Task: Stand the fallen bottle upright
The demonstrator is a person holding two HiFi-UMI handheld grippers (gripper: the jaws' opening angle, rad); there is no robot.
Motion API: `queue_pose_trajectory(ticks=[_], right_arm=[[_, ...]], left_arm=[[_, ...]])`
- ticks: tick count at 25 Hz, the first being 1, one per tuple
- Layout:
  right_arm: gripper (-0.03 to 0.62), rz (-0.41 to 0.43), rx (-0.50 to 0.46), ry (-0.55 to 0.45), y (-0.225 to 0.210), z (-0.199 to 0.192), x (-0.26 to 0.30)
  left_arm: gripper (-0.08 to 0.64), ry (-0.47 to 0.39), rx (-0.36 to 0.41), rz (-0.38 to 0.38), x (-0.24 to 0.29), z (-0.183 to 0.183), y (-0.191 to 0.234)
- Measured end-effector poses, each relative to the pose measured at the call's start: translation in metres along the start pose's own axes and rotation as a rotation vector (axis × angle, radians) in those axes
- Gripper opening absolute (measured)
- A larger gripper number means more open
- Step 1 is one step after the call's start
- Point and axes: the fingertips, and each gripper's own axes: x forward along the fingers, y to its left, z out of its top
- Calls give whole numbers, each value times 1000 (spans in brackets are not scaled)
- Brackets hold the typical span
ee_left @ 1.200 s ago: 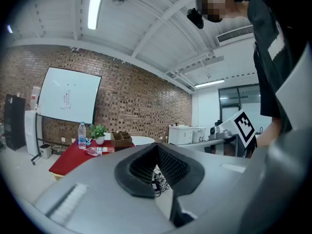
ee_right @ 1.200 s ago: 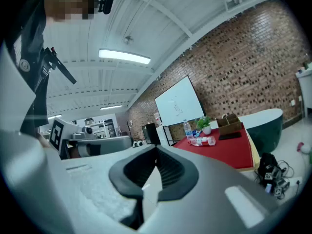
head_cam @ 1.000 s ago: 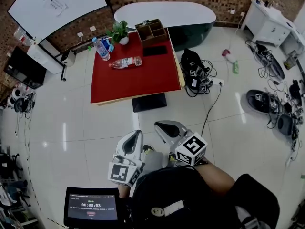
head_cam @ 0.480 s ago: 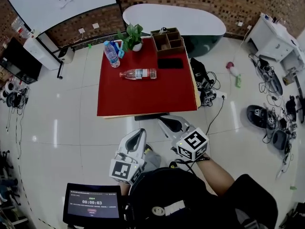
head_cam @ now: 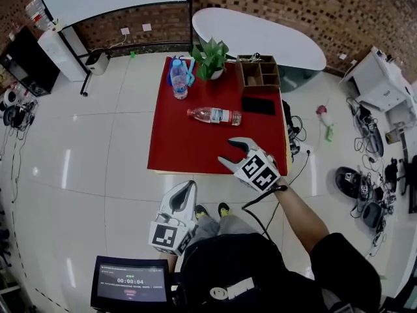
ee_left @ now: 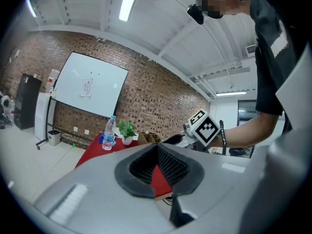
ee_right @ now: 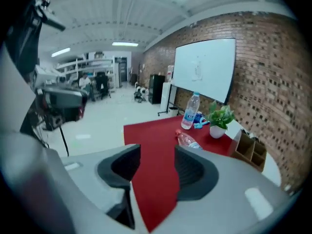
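Left tongs [head_cam: 187, 186]: low, short of counter [head_cam: 174, 145] edge, above floor; jaws together, nothing held.
Right tongs [head_cam: 232, 151]: over counter's near part; jaws opening, nothing between them.
Fallen bottle [head_cam: 215, 115]: on its side mid-counter, beyond right tongs, apart from them.
Far edge: upright bottle [head_cam: 178, 79], potted plant [head_cam: 210, 59], wooden organiser [head_cam: 258, 72].

Head view high above the red table [head_cam: 189, 142]; both gripper views low, toward it.
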Motion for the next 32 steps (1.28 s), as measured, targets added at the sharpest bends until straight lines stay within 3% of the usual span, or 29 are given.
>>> queue_pose_trajectory(ticks=[3, 9, 14, 16, 19, 21, 23, 28, 32], right_arm=[[233, -19, -235, 177, -29, -12, 55], [259, -70, -581, 395, -92, -11, 170], [275, -106, -744, 563, -109, -26, 233], [275, -152, -769, 589, -116, -30, 242], [276, -158, -794, 610, -119, -30, 246], [274, -151, -766, 581, -119, -26, 240], [273, -155, -663, 483, -117, -10, 224], [273, -169, -238, 128, -125, 51, 141], [273, -138, 110, -91, -141, 55, 82]], left_arm=[[7, 1, 2, 39, 1, -5, 13], [6, -8, 3, 210, -24, -2, 36], [8, 6, -12, 363, -66, -2, 56], [7, 9, -20, 406, -78, -3, 61], [6, 13, -18, 432, -85, -6, 64], [7, 10, -13, 425, -83, -6, 64], [6, 0, -6, 409, -80, -1, 61], [7, -19, 38, 338, -61, 15, 53], [7, -24, 73, 277, -41, 22, 35]])
